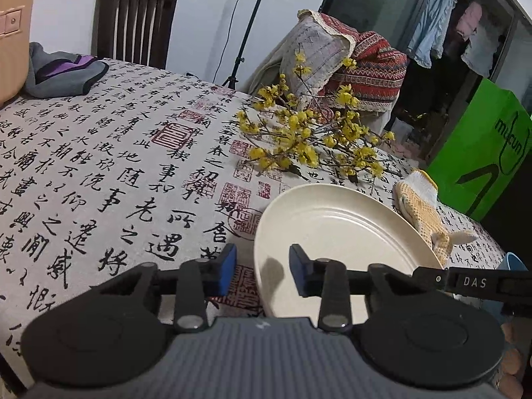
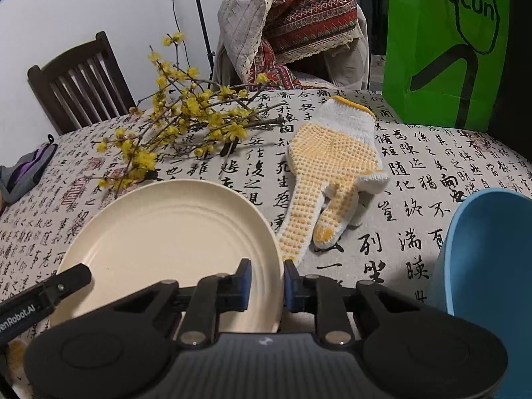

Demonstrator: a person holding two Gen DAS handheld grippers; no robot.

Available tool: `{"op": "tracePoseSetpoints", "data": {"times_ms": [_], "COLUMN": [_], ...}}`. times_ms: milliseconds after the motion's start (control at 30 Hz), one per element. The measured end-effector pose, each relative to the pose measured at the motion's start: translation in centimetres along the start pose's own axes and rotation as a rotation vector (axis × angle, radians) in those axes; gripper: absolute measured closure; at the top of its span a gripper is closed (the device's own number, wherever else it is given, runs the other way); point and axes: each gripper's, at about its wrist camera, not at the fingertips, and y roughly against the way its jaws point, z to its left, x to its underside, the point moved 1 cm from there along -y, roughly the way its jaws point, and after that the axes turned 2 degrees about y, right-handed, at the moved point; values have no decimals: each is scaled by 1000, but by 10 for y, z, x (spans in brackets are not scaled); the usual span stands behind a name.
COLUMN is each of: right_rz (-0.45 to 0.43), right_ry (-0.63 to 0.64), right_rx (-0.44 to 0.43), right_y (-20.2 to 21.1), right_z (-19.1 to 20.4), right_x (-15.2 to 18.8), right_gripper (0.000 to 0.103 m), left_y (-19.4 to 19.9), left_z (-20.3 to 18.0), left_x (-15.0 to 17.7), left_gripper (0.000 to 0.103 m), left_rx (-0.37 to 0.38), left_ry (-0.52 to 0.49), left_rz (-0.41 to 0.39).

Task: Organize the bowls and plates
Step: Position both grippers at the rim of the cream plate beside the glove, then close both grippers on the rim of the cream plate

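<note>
On the calligraphy tablecloth (image 2: 415, 173), the cream plate (image 2: 173, 226) lies beside a dotted work glove (image 2: 332, 153). Right gripper (image 2: 267, 286) is clamped on the plate's near-right rim. Left gripper (image 1: 262, 272) is spread apart, straddling the left rim; blue bowl (image 2: 488, 252) sits right.

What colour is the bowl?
Light blue bowl, clearest in the right wrist view.

— What covers the desk (image 2: 432, 173)?
— A calligraphy-print cloth (image 1: 109, 166).
— And on it?
— A cream plate (image 2: 166, 229) at 7 o'clock, yellow flowering branches (image 2: 186, 123) at 11, a dotted glove (image 2: 332, 159) just beside the plate's rim, a blue bowl (image 2: 488, 252) at 4 — grey-purple fabric (image 1: 63, 69) far off.
</note>
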Motion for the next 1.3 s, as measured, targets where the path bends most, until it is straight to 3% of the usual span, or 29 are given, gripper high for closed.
{"op": "tracePoseSetpoints", "data": {"times_ms": [100,233,1300], "right_rz": [-8,-21,-86], "right_ry": [18,39,192], "right_rx": [1,2,1], "right_y": [1,4,27], "right_z": [1,3,16], "right_x": [1,1,15], "right_gripper": [88,91,95], "left_y": [-1,-2,10], "left_z": [-1,0,0], "left_x": [0,1,-3], "left_gripper": [81,84,84], "left_rx": [10,2,-28], "left_ry": [-6,-5,-28], "left_rz": [8,5,-48]}}
